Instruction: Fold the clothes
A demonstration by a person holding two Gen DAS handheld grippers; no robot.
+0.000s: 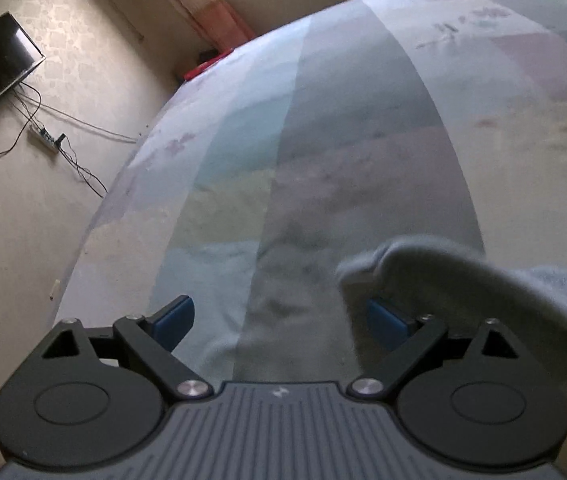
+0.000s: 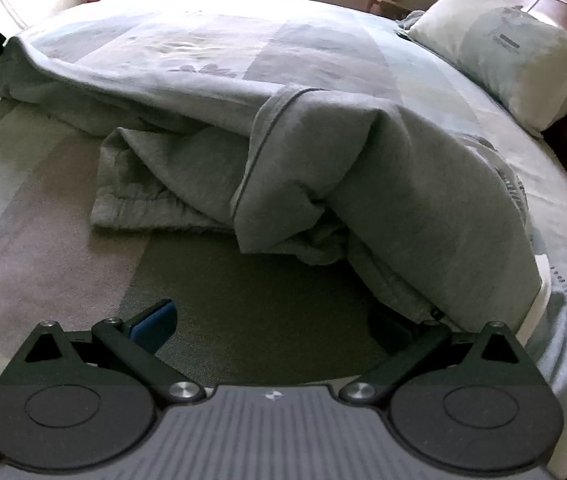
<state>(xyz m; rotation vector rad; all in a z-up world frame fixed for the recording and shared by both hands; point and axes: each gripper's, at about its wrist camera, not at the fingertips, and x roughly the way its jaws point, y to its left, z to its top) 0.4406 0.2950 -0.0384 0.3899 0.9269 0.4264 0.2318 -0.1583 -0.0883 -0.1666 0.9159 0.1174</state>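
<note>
With both grippers spread wide, left gripper [image 1: 279,320] and right gripper [image 2: 271,322] grip nothing, though grey garment [image 2: 383,168] drapes over one finger of each. Garment lies bunched on bed [image 2: 43,184], approx. mid-bed, w/ pillow [image 2: 511,48] beyond it.

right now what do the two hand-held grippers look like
Both match: the left hand-held gripper and right hand-held gripper have a grey ribbed body with a small pale logo, black round housings, black linkage arms with silver pivot bolts, and blue finger pads.
</note>
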